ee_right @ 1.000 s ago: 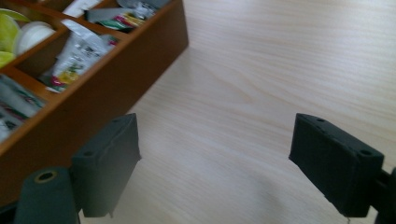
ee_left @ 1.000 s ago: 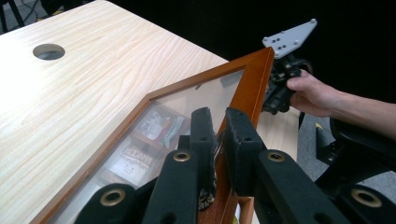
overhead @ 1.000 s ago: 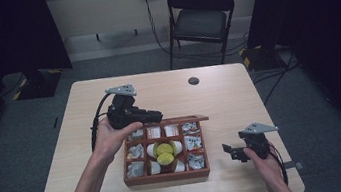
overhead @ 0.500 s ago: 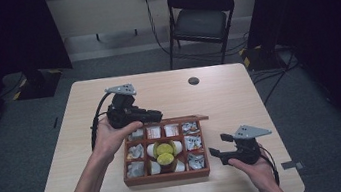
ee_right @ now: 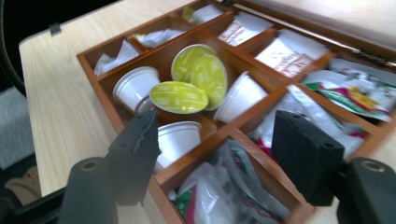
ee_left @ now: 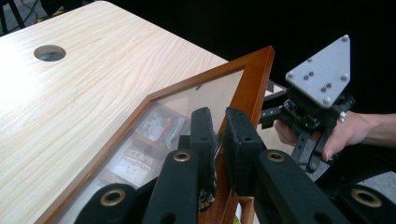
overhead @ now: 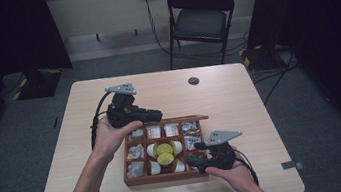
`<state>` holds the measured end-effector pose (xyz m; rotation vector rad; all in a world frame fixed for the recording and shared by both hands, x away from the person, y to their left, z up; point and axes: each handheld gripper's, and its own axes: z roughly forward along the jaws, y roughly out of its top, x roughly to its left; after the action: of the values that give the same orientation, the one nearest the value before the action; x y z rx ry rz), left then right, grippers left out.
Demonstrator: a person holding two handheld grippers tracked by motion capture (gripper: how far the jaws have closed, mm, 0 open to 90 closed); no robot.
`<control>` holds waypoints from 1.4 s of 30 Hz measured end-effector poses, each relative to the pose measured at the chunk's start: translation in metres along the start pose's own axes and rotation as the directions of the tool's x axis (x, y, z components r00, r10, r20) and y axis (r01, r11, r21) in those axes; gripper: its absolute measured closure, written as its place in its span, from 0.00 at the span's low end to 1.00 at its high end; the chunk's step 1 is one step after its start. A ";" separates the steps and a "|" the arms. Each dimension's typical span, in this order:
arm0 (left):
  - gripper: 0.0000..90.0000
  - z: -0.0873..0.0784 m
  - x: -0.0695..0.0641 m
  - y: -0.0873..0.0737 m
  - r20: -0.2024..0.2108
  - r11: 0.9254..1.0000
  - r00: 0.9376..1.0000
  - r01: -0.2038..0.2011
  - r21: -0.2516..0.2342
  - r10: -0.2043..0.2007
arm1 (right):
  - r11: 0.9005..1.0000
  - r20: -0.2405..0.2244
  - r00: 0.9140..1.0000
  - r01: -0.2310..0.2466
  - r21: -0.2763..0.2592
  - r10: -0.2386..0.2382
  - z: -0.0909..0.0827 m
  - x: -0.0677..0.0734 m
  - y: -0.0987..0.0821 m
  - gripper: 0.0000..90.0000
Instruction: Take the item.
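Observation:
A wooden compartment box (overhead: pixel 160 178) sits mid-table, its glass lid (overhead: pixel 182 119) raised at the far side. My left gripper (overhead: pixel 158 114) is shut on the lid's wooden frame (ee_left: pixel 252 79), jaws clamped on its edge (ee_left: pixel 215 121). The centre compartment holds white capsules with yellow-green tops (overhead: pixel 164 151) (ee_right: pixel 180 97). Foil packets (ee_right: pixel 224 186) fill the outer cells. My right gripper (overhead: pixel 191 159) hovers at the box's near right corner. Its jaws (ee_right: pixel 217 122) have just been closing and stand apart, with nothing pressed between them.
The pale wooden table (overhead: pixel 239 96) has a round cable hole (overhead: pixel 193 80) behind the box. A folding chair (overhead: pixel 202 15) stands beyond the far edge. In the left gripper view the right hand's grey plate (ee_left: pixel 322 65) appears past the lid.
My right gripper has come left from near the table's right edge to the box's corner, and its jaws stand narrower. The left gripper and the lid have stayed put.

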<state>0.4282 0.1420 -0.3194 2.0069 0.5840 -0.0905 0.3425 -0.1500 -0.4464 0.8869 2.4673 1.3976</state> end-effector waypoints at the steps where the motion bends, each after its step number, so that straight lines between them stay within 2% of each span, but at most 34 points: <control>1: 0.91 0.000 0.000 0.000 0.000 1.000 1.000 0.000 0.000 0.000 | 1.000 -0.002 1.000 0.014 0.012 -0.014 0.003 0.002 0.001 0.37; 4: 0.92 0.000 0.000 0.000 -0.001 1.000 1.000 0.001 -0.001 -0.001 | 0.999 -0.023 0.999 0.031 0.017 -0.030 0.012 0.008 0.007 0.39; 6: 0.92 0.000 0.000 0.000 -0.001 1.000 1.000 0.001 0.000 -0.001 | 0.998 -0.025 0.998 0.062 0.025 -0.061 0.019 0.012 0.012 0.41; 12: 0.92 0.000 0.000 0.000 -0.001 1.000 1.000 -0.003 0.000 0.003 | 0.995 -0.076 0.995 0.069 0.075 -0.064 0.044 0.022 0.020 0.43; 15: 0.92 0.000 0.000 0.000 -0.002 1.000 1.000 -0.004 -0.001 0.004 | 0.992 -0.080 0.993 0.089 0.094 -0.082 0.054 0.024 0.023 0.43; 17: 0.92 0.000 0.000 0.000 -0.004 1.000 1.000 -0.005 -0.001 0.005 | 0.988 -0.075 0.992 0.111 0.111 -0.103 0.058 0.025 0.024 0.44; 22: 0.92 0.000 0.000 0.000 -0.004 1.000 1.000 -0.005 -0.002 0.005 | 0.983 -0.076 0.990 0.131 0.130 -0.122 0.062 0.029 0.024 0.43; 25: 0.92 0.000 0.000 0.000 -0.005 1.000 1.000 -0.005 -0.002 0.005 | 0.981 -0.080 0.990 0.130 0.146 -0.119 0.066 0.029 0.026 0.43; 31: 0.92 0.000 0.000 0.000 -0.004 1.000 1.000 -0.007 -0.002 0.007 | 0.974 -0.087 0.986 0.155 0.166 -0.142 0.075 0.028 0.034 0.43; 34: 0.92 0.000 -0.001 0.000 -0.005 1.000 1.000 -0.013 -0.001 0.013 | 0.966 -0.071 0.984 0.174 0.194 -0.163 0.078 0.028 0.034 0.43; 36: 0.92 0.000 -0.001 0.000 -0.005 1.000 1.000 -0.011 0.000 0.011 | 0.964 -0.081 0.984 0.173 0.201 -0.159 0.081 0.027 0.034 0.43; 38: 0.92 0.000 0.000 0.000 -0.005 1.000 1.000 -0.009 -0.002 0.009 | 0.957 -0.088 0.981 0.190 0.218 -0.175 0.082 0.029 0.033 0.43; 42: 0.92 0.000 -0.001 0.000 -0.006 1.000 1.000 -0.009 -0.001 0.009 | 0.951 -0.089 0.983 0.179 0.254 -0.161 0.086 0.029 0.033 0.43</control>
<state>0.4275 0.1416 -0.3193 2.0094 0.5786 -0.0793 0.3687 -0.0586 -0.4621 0.6605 2.7494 1.0805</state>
